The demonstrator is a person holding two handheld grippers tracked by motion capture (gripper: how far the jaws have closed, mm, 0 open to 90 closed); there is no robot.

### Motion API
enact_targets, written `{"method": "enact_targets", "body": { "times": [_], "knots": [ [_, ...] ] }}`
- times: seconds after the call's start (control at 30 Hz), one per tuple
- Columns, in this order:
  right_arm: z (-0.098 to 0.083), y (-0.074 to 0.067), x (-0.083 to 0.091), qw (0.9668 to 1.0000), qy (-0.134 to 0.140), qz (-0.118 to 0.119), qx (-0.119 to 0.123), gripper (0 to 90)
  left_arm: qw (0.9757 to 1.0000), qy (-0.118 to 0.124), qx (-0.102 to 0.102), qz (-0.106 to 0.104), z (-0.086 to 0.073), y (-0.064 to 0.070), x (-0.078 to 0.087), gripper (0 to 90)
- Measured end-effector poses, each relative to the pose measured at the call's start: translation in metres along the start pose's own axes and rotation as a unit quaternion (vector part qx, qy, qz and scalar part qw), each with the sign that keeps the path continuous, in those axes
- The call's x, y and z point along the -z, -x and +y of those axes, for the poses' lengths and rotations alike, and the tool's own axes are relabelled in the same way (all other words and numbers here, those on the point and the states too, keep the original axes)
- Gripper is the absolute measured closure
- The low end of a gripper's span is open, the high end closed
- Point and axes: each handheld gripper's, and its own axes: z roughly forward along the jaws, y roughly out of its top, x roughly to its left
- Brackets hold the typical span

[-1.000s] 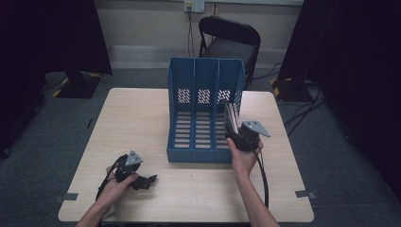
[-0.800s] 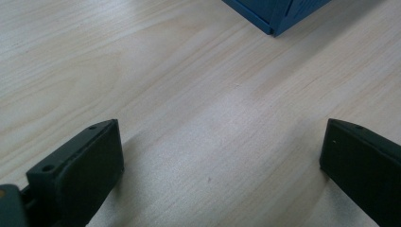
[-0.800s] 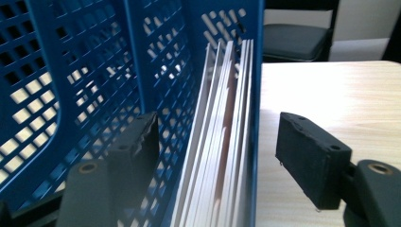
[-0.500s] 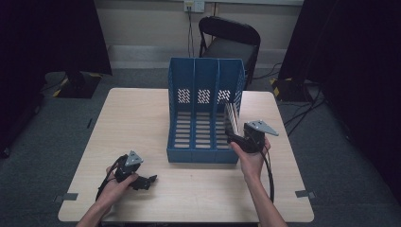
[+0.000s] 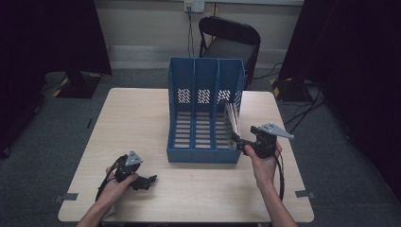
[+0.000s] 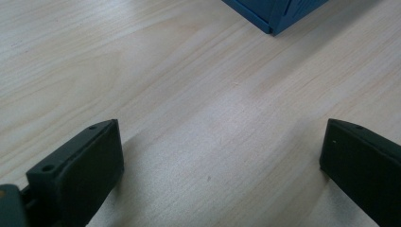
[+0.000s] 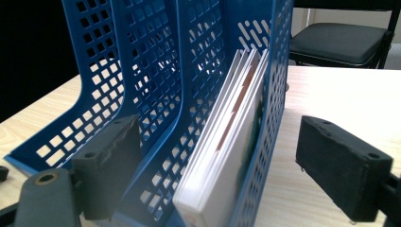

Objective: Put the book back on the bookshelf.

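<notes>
My right gripper point(image 5: 239, 140) sits at the front right corner of the blue file rack point(image 5: 204, 118), with its jaws spread wide; they have just been opening, and the pads press on nothing. In the right gripper view the two black jaws stand either side of the rack's rightmost compartment, clear of it. That compartment holds a stack of thin booklets point(image 7: 226, 142), standing on edge and leaning back against the right perforated wall, with white covers and a reddish edge among them. The stack's lower front corner is just ahead of my open jaws. In the high view the booklets point(image 5: 232, 118) show as a pale strip along the inside of the right wall. The other two compartments show bare slotted floors.

My left gripper point(image 5: 150, 180) lies low over the table point(image 5: 142, 118) near its front edge, well apart from the rack and to its left. Its jaws are also fully apart, with bare wood grain between them in the left gripper view point(image 6: 217, 156); a blue corner of the rack point(image 6: 274, 14) shows at the top of that view.

Behind the table stands a black folding chair point(image 5: 231, 40)
</notes>
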Motion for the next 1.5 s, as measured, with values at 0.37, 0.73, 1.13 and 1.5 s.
{"method": "enact_targets", "body": {
  "times": [0.37,0.73,1.13,1.5],
  "knots": [
    [-0.01,0.008,0.033,0.9994,-0.009,0.026,0.023,14.0,1.0,0.0,0.006,0.005,-0.001,-0.002,0.001,0.0],
    [-0.036,0.025,0.056,0.9943,-0.086,0.038,0.05,14.0,1.0,0.0,0.007,0.005,-0.002,-0.003,0.002,0.0],
    [-0.076,0.039,0.053,0.9884,-0.145,0.03,0.032,15.1,0.9999,0.0,0.01,0.009,-0.001,-0.002,0.001,0.0],
    [-0.097,0.028,0.025,0.9657,-0.248,0.038,0.068,14.7,0.9998,0.0,0.014,0.013,0.0,-0.002,0.0,0.0]
  ]
}}
